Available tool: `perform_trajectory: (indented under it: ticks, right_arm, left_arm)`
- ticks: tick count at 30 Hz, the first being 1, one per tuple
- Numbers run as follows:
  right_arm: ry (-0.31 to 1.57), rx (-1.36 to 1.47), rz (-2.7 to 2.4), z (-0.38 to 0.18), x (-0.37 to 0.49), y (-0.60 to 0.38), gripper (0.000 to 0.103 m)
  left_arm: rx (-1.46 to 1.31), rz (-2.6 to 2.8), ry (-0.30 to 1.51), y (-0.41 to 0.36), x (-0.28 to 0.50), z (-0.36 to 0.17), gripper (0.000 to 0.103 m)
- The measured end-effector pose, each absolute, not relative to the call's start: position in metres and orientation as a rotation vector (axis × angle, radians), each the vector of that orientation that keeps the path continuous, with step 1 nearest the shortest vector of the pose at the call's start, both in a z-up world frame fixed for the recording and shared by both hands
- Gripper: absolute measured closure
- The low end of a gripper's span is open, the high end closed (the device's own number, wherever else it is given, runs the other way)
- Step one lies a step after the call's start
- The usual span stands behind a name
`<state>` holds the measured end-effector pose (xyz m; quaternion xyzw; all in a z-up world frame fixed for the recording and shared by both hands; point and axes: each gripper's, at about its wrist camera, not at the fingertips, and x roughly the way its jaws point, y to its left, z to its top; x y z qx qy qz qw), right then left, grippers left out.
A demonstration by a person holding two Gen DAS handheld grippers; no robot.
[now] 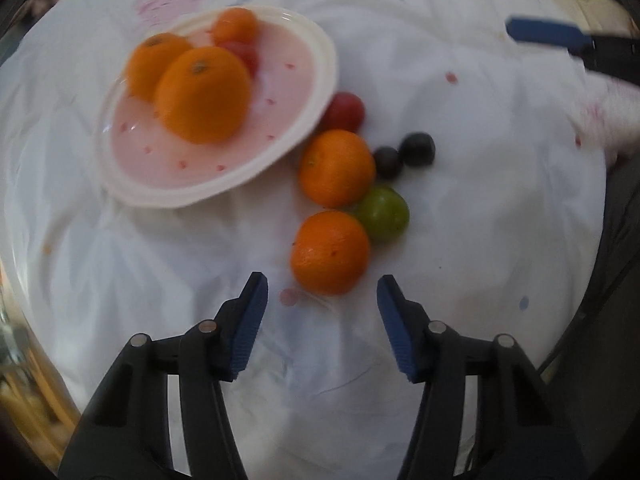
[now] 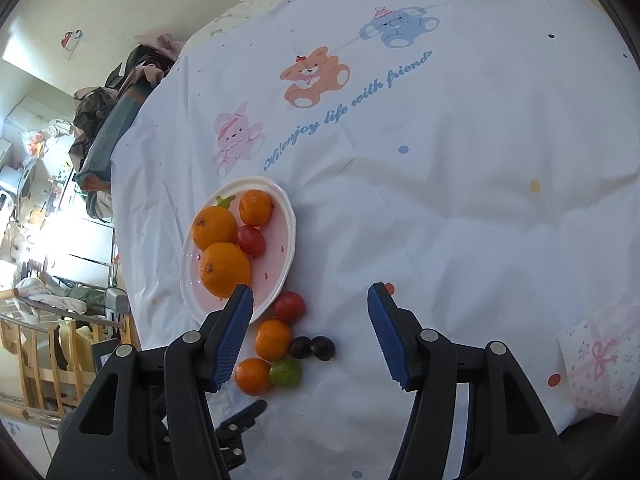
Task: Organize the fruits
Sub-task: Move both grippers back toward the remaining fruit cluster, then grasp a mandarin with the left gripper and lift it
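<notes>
A pink-and-white plate on the white cloth holds three oranges and a red fruit. Loose beside it lie a red fruit, two oranges, a green fruit and two dark plums. My left gripper is open, just short of the nearest loose orange. My right gripper is open and empty above the loose fruit; its fingers show at the left wrist view's top right.
The cloth has printed bears and blue lettering. A white patterned packet lies at the right. Clothes and bags are piled past the far left edge. A wooden rail and room furniture stand to the left.
</notes>
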<state>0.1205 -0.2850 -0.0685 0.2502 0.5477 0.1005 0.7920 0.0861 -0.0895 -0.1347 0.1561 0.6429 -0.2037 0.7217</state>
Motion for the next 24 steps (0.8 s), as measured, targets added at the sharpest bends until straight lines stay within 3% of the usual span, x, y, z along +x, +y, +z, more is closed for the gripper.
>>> perform_trajectory:
  ticks: [6,9,10,16,24]
  right_arm:
    - [1.188,0.558,0.22,-0.071,0.123,-0.285,0.041]
    - [1.184,0.557,0.225,-0.07,0.123,-0.286,0.041]
    - [1.181,0.562,0.229,-0.07,0.123,-0.286,0.041]
    - [1.167,0.567,0.234,-0.067,0.123,-0.287,0.041]
    - [1.168,0.569,0.254,-0.066,0.123,-0.283,0.041]
  left_arm:
    - [0.415,-0.471,1.423,-0.107,0.1,-0.143,0.05]
    - [0.433,-0.494,1.443,-0.112,0.104,-0.147,0.067]
    - [0.436,-0.487,1.445,-0.112,0.104,-0.147,0.068]
    - [0.385,-0.47,1.457,-0.1,0.104,-0.138,0.07]
    - [0.207,-0.363,1.358,-0.06,0.092,-0.08,0.07]
